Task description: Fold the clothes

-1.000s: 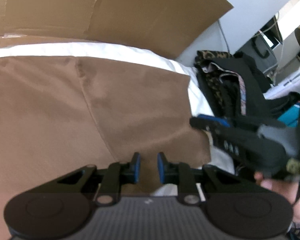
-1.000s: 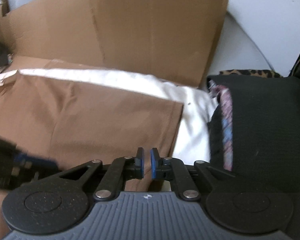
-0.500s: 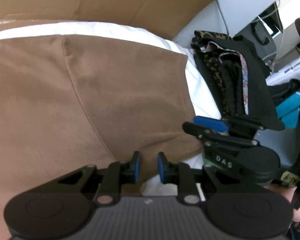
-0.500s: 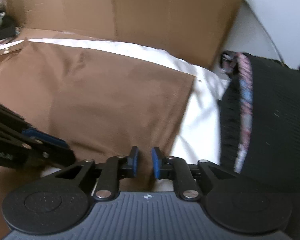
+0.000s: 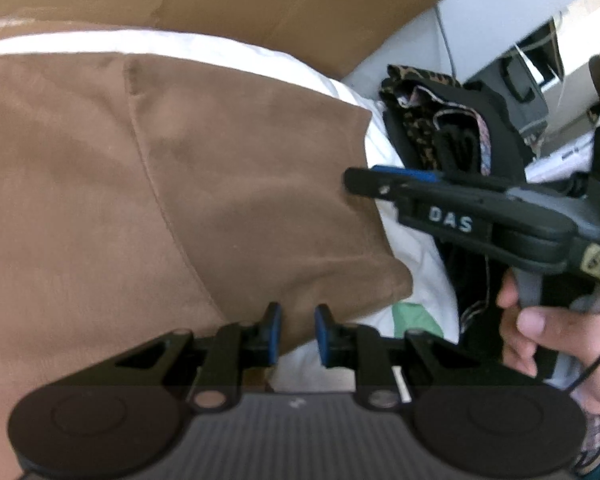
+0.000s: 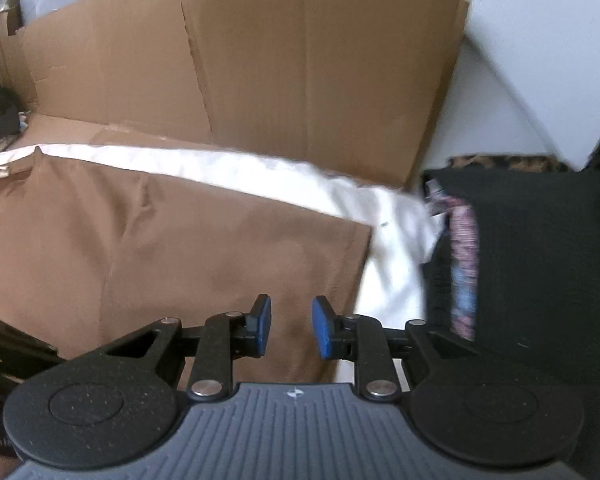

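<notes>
A brown garment (image 5: 180, 200) lies flat on a white sheet (image 5: 260, 56), with a seam running down its middle. My left gripper (image 5: 296, 334) hovers over the garment's near right corner, its jaws a narrow gap apart and nothing pinched between them. In the left wrist view my right gripper (image 5: 364, 180) reaches in from the right, its tip at the garment's right edge, with a hand (image 5: 540, 328) on its grip. In its own view the right gripper (image 6: 291, 326) is over the brown garment (image 6: 180, 248) near that edge. Its jaws are opening and are empty.
A cardboard sheet (image 6: 300, 80) stands behind the white sheet (image 6: 392, 264). A pile of dark and leopard-print clothes (image 6: 540, 260) is stacked to the right, also visible from the left wrist as the clothes pile (image 5: 452, 132). A green patch (image 5: 414, 320) shows beside the garment's corner.
The right gripper's jaws have spread from nearly closed to a clear gap. In the left wrist view it has moved up toward the garment's right edge. The left jaws keep the same gap.
</notes>
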`<move>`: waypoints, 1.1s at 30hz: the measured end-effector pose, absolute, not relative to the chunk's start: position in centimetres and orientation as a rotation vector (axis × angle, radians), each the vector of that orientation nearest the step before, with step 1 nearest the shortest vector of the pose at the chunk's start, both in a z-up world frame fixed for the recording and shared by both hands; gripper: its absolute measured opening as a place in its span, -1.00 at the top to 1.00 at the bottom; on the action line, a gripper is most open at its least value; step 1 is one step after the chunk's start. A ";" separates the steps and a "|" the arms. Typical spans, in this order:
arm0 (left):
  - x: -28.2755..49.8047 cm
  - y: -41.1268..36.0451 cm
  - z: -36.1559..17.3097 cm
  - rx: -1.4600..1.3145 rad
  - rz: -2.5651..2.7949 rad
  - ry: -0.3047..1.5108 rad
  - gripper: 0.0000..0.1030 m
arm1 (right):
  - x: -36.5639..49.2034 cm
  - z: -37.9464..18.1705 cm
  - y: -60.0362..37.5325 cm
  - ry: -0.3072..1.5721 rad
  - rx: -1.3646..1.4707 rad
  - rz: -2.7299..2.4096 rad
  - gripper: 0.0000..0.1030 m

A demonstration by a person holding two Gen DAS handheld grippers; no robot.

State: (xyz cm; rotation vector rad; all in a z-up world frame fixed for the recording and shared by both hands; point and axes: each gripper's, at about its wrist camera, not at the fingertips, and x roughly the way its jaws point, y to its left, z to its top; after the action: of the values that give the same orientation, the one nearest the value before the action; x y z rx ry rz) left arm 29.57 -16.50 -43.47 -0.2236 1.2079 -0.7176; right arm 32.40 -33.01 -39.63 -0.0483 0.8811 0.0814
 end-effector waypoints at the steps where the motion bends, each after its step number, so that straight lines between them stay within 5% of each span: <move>1: 29.6 -16.3 -43.5 -0.235 -0.716 1.208 0.64 | 32.9 -39.8 -33.0 0.896 -0.039 0.093 0.42; 33: 29.1 -12.5 -40.6 -0.348 -0.601 1.186 0.63 | 40.4 -42.0 -33.8 0.906 0.064 -0.099 0.40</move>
State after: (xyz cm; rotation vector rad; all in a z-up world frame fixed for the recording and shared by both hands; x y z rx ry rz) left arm 29.06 -12.53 -40.62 -0.3481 1.1860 -0.6011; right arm 40.38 -33.84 -41.97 0.0640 0.9060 -0.0989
